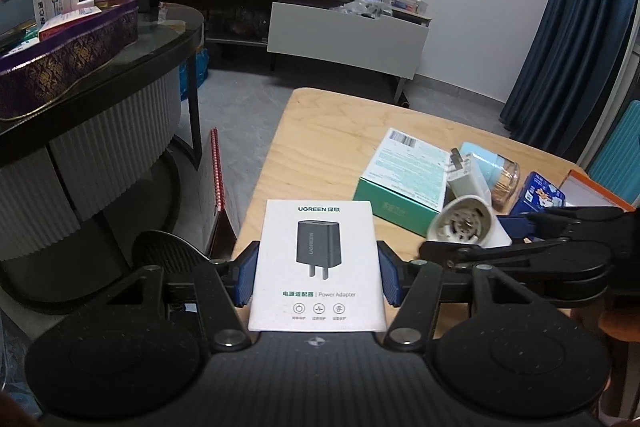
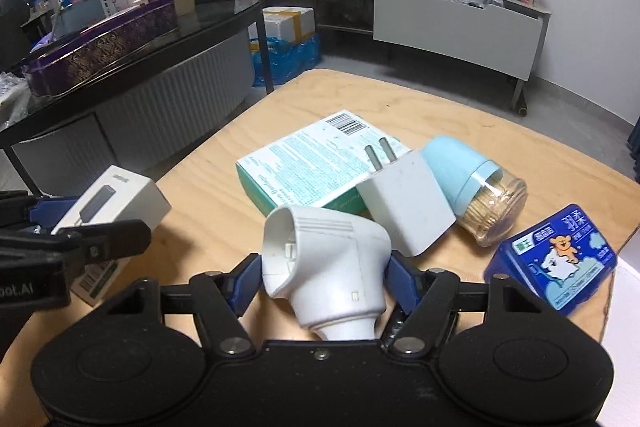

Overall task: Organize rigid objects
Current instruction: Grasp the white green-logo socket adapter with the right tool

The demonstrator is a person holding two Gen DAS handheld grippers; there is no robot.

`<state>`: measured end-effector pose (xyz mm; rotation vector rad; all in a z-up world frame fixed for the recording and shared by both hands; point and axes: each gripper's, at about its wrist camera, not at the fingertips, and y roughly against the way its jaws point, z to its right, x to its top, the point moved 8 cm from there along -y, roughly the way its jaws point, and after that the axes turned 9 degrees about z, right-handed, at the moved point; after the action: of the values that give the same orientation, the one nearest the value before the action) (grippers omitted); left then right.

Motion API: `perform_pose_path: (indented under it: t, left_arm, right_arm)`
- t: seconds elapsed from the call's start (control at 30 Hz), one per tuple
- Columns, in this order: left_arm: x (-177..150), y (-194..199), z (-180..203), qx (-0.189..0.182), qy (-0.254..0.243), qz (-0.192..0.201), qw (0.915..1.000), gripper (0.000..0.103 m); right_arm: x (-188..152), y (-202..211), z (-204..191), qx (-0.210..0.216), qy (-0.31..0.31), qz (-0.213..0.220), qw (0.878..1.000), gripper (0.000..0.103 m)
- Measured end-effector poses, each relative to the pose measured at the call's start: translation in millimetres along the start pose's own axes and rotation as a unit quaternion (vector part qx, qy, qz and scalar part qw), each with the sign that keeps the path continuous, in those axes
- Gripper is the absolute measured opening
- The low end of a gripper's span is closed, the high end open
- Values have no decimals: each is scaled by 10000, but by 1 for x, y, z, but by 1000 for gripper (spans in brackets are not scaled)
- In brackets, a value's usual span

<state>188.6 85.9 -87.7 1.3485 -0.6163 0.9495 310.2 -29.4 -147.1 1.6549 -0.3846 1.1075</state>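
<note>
Left wrist: white adapter box (image 1: 318, 263) is clamped between the blue pads of the left gripper (image 1: 318, 277), held over the wooden table's (image 1: 320, 131) near left edge.

Right wrist: white angled plastic device (image 2: 326, 263) is gripped by the right gripper (image 2: 324, 277) above the near edge; white charger (image 2: 404, 203), green box (image 2: 304, 167), toothpick jar (image 2: 476, 187) are just beyond, mid-table.

Left tool (image 1: 316, 275) clamped on a held item, right tool (image 2: 322, 281) likewise clamped, side by side
</note>
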Motion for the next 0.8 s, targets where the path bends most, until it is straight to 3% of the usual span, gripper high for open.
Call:
perform_pose_path:
  t: [0.27, 0.3, 0.33, 0.8]
  left_arm:
    - [1, 10, 13, -169, -23, 58, 9998, 59]
    - [1, 12, 16, -199, -30, 73, 9998, 59]
    - [2, 14, 19, -229, -39, 89, 9997, 59]
    - [4, 46, 69, -701, -309, 263, 9967, 59]
  right_arm:
    - [5, 56, 7, -52, -328, 465, 9984, 78]
    - [6, 63, 9, -130, -344, 508, 9980, 64]
    - [5, 70, 11, -125, -427, 527, 9976, 57]
    - [-4, 157, 35, -656, -748, 1044, 9895, 57]
